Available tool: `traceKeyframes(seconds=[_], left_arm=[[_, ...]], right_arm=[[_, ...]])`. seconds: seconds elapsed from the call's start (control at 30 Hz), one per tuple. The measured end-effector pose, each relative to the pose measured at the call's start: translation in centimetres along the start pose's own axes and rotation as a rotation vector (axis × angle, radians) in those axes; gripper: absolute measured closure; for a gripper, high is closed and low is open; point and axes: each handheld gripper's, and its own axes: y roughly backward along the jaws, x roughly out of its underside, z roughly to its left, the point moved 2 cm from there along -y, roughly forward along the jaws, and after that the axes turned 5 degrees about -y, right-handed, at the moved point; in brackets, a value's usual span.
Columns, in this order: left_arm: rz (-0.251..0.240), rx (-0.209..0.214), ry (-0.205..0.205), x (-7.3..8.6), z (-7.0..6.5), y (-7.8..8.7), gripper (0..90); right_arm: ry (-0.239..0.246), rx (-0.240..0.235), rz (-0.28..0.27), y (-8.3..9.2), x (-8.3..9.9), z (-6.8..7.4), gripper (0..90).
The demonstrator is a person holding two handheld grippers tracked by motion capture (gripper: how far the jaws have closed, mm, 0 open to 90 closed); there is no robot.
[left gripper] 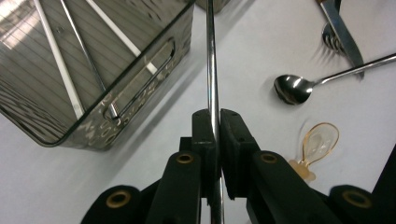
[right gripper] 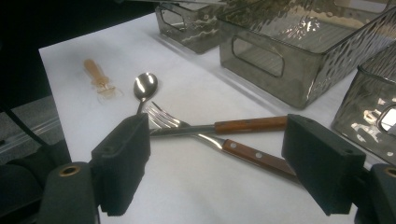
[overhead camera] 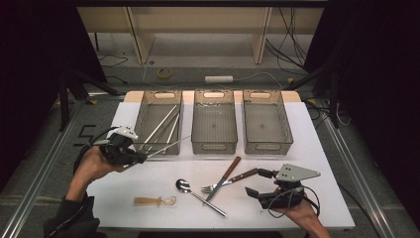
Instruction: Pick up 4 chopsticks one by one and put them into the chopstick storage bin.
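Note:
My left gripper hovers over the table's left side, just in front of the left bin. It is shut on a thin metal chopstick that points right and slightly away from me. In the left gripper view the jaws pinch the chopstick, which runs straight up the frame past the bin's near wall. Several chopsticks lie in that bin. My right gripper rests low at the front right, open and holding nothing. In the right gripper view its pads frame a knife and a fork.
The middle bin and right bin stand at the back. A metal spoon, a wooden-handled fork and a knife lie crossed near the front centre. A small amber plastic spoon lies front left.

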Motion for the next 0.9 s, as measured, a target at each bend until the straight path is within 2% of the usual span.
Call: traceKeyframes(seconds=[0.13,0.27,0.47,0.67,0.7,0.73,0.9], left_arm=[[-0.073,-0.008,0.047,-0.2,0.4,0.7,84.5],[-0.126,-0.051,0.100,0.0,1.1,0.9,84.5],[-0.145,-0.096,0.140,-0.5,2.0,1.1,84.5],[-0.151,-0.126,0.184,-1.1,3.4,0.2,84.5],[-0.158,-0.127,0.193,-1.2,3.7,0.1,84.6],[-0.153,-0.112,0.202,-1.3,4.0,-0.2,84.6],[-0.153,-0.132,0.229,-1.3,5.3,-1.1,84.5]], right_arm=[[0.001,0.000,0.000,0.0,0.0,0.0,24.6],[-0.001,0.000,-0.001,0.0,0.0,0.0,24.6],[-0.015,-0.005,-0.006,0.0,0.0,-0.1,24.6],[-0.018,-0.004,-0.011,0.0,0.0,-0.2,24.6],[-0.020,-0.003,-0.009,0.0,0.0,-0.2,24.6],[-0.022,-0.002,-0.008,0.0,0.0,-0.2,24.6],[-0.022,-0.004,-0.009,-0.1,0.0,-0.2,24.6]])
